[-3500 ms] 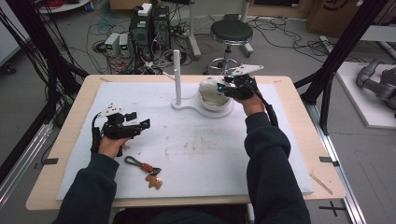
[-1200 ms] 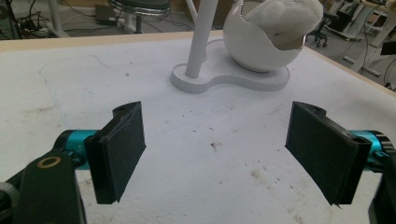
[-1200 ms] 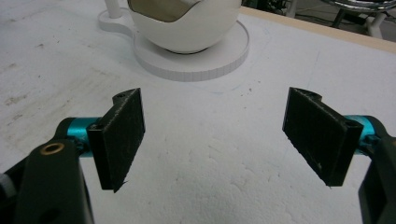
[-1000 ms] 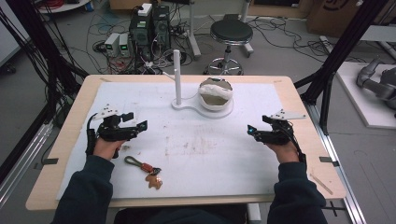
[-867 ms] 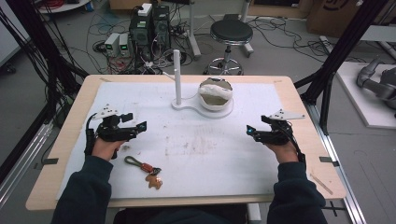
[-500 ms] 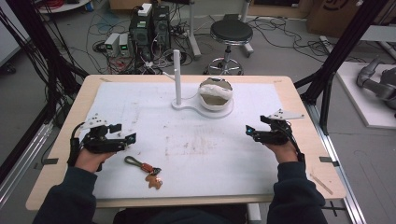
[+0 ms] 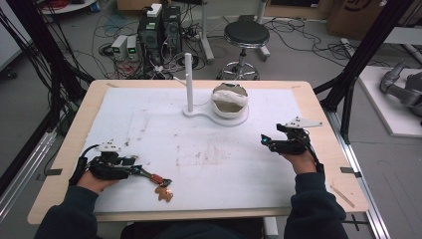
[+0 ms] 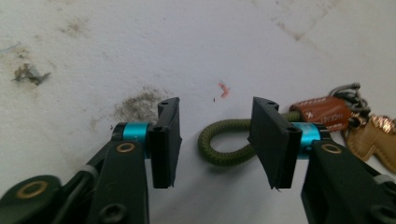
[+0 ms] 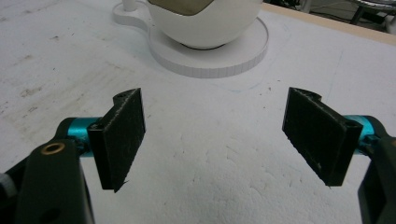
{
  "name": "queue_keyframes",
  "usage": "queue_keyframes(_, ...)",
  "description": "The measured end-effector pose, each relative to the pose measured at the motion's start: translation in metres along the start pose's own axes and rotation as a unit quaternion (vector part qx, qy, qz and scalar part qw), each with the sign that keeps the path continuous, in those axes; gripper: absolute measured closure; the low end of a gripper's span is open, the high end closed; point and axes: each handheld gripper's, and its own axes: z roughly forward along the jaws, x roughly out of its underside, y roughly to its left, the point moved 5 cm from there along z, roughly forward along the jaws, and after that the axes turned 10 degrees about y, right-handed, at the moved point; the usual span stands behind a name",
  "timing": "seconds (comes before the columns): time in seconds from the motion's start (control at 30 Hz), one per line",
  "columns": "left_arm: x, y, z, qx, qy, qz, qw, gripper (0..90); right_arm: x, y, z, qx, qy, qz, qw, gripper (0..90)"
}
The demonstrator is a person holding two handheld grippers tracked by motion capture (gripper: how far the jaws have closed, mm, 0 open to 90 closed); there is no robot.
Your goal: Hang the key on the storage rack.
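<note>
White, stained mat over a wooden table, with cables and a stool on the floor beyond. Keyring flat on the mat, well apart from the bowl, on the person's side of it and off to its left. Green cord loop at one end, brown tab and metal rings at the other. Left gripper down at the loop, just as far from the bowl. Jaws half shut, having just been closing, with the loop between them but not yet pinched. Loop runs behind one pad and stands clear of the other. Right gripper low over bare mat, nearer the person than the bowl and to its right, jaws spread wide with nothing between them.

Likely trouble:
- Catches only the edge of the loop, since the cord sits off-centre between the pads. Could then squirt out sideways as the jaws finish closing.
- Pushes the limp cord along the mat instead of gripping it, dragging the tab and rings after it.
- Scrapes or snags the soft mat if the pads go any lower.
- Swings hard once lifted, with the heavy end hanging, and works free of a shallow pinch.
</note>
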Motion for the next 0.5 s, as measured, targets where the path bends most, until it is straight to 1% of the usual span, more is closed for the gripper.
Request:
queue_keyframes(0.03, 0.000, -0.001, 0.002, -0.011, 0.008, 0.012, 0.9998, 60.0, 0.000, 0.000, 0.000, 0.000, 0.000, 0.000, 1.0000, 21.5)
queue_keyframes(0.07, 0.000, -0.002, 0.001, -0.020, 0.011, 0.015, 0.9996, 63.5, 0.000, 0.000, 0.000, 0.000, 0.001, -0.001, 1.0000, 21.5)
queue_keyframes(0.1, -0.001, -0.001, 0.001, -0.034, 0.019, 0.024, 0.9990, 68.7, 0.000, 0.000, 0.000, 0.000, 0.000, -0.001, 1.0000, 21.5)
queue_keyframes(0.13, -0.002, -0.002, 0.001, -0.035, 0.021, 0.030, 0.9987, 76.0, 0.001, 0.000, 0.001, 0.000, 0.001, -0.002, 1.0000, 21.5)
queue_keyframes(0.17, -0.002, -0.002, 0.001, -0.039, 0.023, 0.037, 0.9983, 79.1, 0.001, 0.000, 0.001, 0.000, 0.001, -0.002, 1.0000, 21.5)
queue_keyframes(0.23, -0.004, -0.003, 0.003, -0.046, 0.021, 0.048, 0.9975, 81.2, 0.001, 0.001, 0.001, 0.000, 0.003, -0.002, 1.0000, 21.5)
queue_keyframes(0.33, -0.010, -0.002, 0.005, -0.062, 0.017, 0.058, 0.9962, 82.2, 0.001, 0.001, 0.002, -0.001, 0.002, -0.002, 1.0000, 21.5)
queue_keyframes(0.4, -0.019, 0.002, 0.006, -0.069, 0.005, 0.057, 0.9960, 82.6, 0.001, 0.001, 0.001, -0.001, 0.002, 0.000, 1.0000, 21.5)
queue_keyframes(0.5, -0.031, 0.010, 0.009, -0.083, -0.004, 0.056, 0.9950, 82.6, 0.001, 0.000, 0.001, 0.000, 0.001, 0.002, 1.0000, 21.5)
